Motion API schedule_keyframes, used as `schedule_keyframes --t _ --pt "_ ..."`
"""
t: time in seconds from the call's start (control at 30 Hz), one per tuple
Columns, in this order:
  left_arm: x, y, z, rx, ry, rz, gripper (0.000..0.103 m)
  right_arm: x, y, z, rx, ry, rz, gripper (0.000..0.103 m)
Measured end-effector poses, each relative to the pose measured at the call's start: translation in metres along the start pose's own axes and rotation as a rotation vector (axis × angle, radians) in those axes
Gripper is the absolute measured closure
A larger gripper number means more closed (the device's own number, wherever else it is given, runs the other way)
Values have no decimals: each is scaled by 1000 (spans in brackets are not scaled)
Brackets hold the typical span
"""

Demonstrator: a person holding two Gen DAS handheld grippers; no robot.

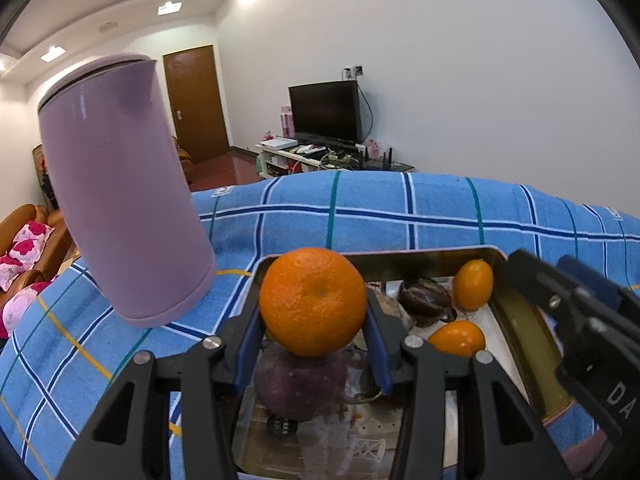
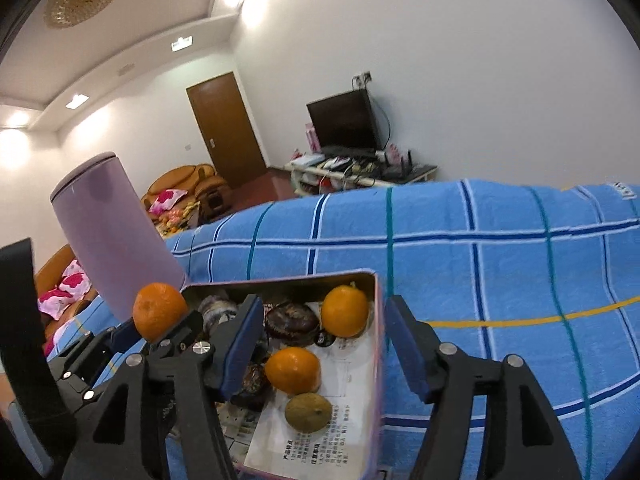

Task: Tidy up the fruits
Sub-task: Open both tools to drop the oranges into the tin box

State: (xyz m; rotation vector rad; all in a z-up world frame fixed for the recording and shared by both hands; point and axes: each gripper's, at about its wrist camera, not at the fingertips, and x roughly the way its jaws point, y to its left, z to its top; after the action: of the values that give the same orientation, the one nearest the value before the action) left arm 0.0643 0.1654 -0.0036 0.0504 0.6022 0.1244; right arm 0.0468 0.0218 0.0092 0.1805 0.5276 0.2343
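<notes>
Round orange mandarin (image 1: 313,300) sits pinched in the left gripper (image 1: 313,336), lifted above the rectangular metal tin (image 2: 378,320) of fruit. At three o'clock, the right gripper (image 2: 326,350) hangs spread and empty over the tin's rim. At ten o'clock stands the tall lilac cylindrical canister (image 1: 120,192). Next, probably, carrying the mandarin to its place.

Left of tin (image 2: 376,312): blocked by tall purple canister (image 2: 112,236) standing just beside its corner.
Inside tin: crowded with oranges (image 2: 293,370) and dark fruits (image 2: 292,322).
Right of tin: open blue checked cloth (image 2: 520,272), nothing standing on it.
Above tin: left claw (image 1: 314,320) gripping an orange (image 1: 313,300).
</notes>
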Motion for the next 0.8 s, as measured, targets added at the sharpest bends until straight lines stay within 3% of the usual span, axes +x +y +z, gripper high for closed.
schedule_keyframes --t 0.3,0.37,0.43,0.47,0.67,0.8 --pt "8 -7 0 31 43 -31 51 -23 -4 0 11 -110 -143 30" --pt "8 -8 1 35 44 -14 35 -24 -5 -1 18 -111 -155 30" --pt "8 -9 1 40 45 5 3 -24 -4 -3 19 -105 -157 29" --pt "8 -9 1 40 42 11 0 -24 -3 -3 14 -104 -161 29" --pt "2 -4 -1 13 24 -8 0 -27 2 -6 -2 -118 -172 26" --pt "-12 6 -2 -32 -51 -10 0 -33 4 -5 -8 -162 -182 23"
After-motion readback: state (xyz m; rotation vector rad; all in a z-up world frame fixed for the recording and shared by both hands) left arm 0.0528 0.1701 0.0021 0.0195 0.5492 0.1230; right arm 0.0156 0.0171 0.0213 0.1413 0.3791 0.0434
